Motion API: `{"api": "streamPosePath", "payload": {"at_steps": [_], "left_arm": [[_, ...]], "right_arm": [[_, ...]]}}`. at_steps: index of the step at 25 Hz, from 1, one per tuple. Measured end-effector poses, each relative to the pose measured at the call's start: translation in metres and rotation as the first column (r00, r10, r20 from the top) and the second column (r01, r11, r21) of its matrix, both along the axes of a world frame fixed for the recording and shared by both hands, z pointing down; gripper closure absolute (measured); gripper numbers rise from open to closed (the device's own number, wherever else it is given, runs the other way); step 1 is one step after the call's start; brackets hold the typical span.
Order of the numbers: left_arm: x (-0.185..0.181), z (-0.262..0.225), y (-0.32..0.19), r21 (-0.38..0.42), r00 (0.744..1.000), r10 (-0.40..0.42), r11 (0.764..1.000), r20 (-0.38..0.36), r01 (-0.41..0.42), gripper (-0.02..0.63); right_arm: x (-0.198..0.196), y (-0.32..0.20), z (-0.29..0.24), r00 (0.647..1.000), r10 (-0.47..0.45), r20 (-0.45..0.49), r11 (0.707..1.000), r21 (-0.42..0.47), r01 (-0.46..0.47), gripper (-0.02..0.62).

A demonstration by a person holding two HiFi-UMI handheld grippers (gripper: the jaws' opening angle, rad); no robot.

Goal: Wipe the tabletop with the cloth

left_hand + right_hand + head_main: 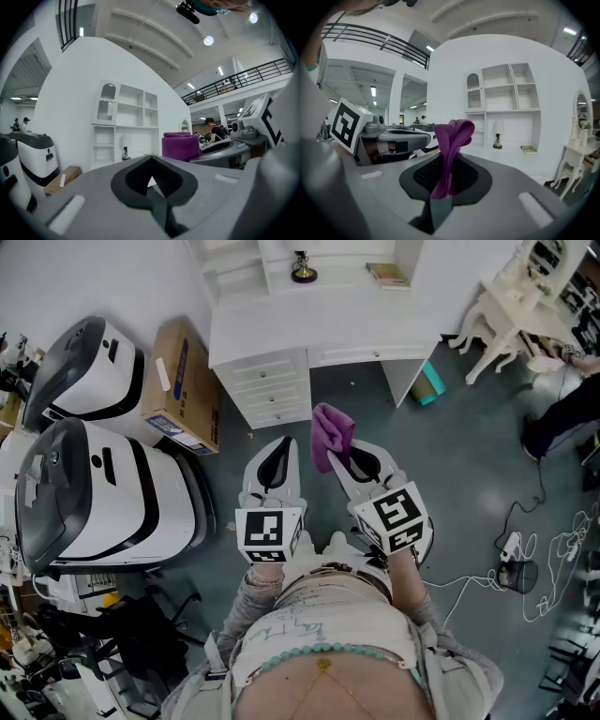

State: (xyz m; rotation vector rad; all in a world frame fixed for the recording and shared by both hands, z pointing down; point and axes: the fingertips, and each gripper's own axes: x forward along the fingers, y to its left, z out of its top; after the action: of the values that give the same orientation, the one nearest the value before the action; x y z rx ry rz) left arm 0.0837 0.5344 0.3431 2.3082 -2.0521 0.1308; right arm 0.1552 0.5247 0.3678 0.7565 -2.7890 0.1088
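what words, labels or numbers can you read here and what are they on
No text is readable in any view.
cardboard box: blue print and a white sticker, too small to read.
left gripper and right gripper: square black-and-white markers on the cubes, patterns, not words.
white machine: small dark marks, too blurred.
cloth in the right gripper: no print.

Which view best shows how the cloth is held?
The right gripper view: the cloth stands pinched between the closed jaws of the right gripper. The head view shows it from above, the left gripper view only its top.
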Motion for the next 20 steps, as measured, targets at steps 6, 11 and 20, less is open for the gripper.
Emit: {"api": "streamPosePath", "payload": {"at_steps": [6, 11, 20], "left_arm": [[0.012, 0.000, 0.000, 0.003, 1.000, -0.005, 1.000, -0.002, 0.005, 0.604], [0.022, -0.003, 0.000, 0.013, 1.000, -0.017, 1.000, -0.009, 0.017, 0.604], [0.022, 0.009, -0.006, -0.002, 0.998, -0.050, 0.999, -0.033, 0.050, 0.604]], "right_arm": [[0.011, -0.002, -0.001, 1.000, -0.013, 0.010, 1.000, 0.000, 0.013, 0.517], [0.025, -0.009, -0.003, 0.999, -0.029, 0.017, 1.000, 0.006, 0.029, 0.517], [0.024, -0.029, -0.001, 0.998, -0.059, 0.016, 0.998, 0.009, 0.059, 0.517]]}}
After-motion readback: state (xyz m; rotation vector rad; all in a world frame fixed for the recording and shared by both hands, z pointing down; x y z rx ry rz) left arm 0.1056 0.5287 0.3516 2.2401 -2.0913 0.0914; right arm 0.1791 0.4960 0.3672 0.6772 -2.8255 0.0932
